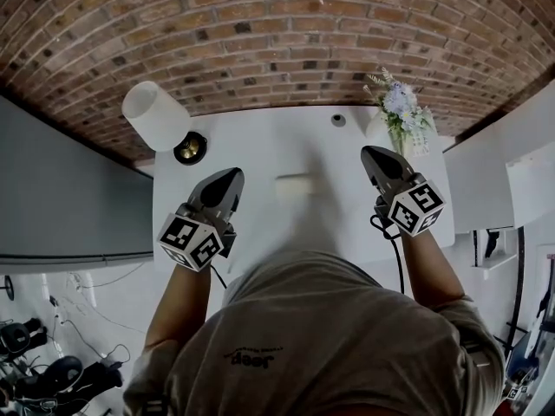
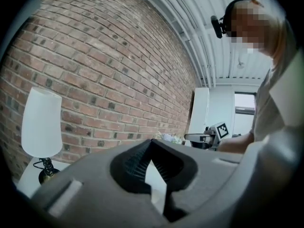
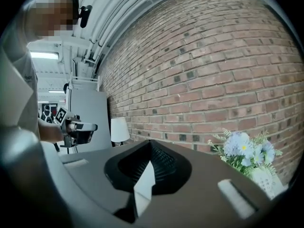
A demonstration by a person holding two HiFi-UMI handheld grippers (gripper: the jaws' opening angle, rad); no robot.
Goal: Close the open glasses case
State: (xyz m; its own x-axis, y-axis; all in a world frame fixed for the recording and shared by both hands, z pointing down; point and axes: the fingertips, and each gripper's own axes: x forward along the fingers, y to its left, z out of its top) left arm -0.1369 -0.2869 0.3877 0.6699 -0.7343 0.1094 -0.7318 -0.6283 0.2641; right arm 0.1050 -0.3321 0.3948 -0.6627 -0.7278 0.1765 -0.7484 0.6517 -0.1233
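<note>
A pale oblong glasses case lies on the white table, between the two grippers in the head view; it is blurred, so I cannot tell how its lid stands. My left gripper hangs above the table to the case's left, its jaws shut with nothing in them. To the case's right, my right gripper is also raised, shut and empty. Each gripper view looks level at the brick wall and shows the other gripper, not the case.
A white-shaded lamp stands at the table's back left and a vase of pale flowers at its back right. A small round fitting sits near the back edge. The brick wall runs behind. A white cabinet stands to the right.
</note>
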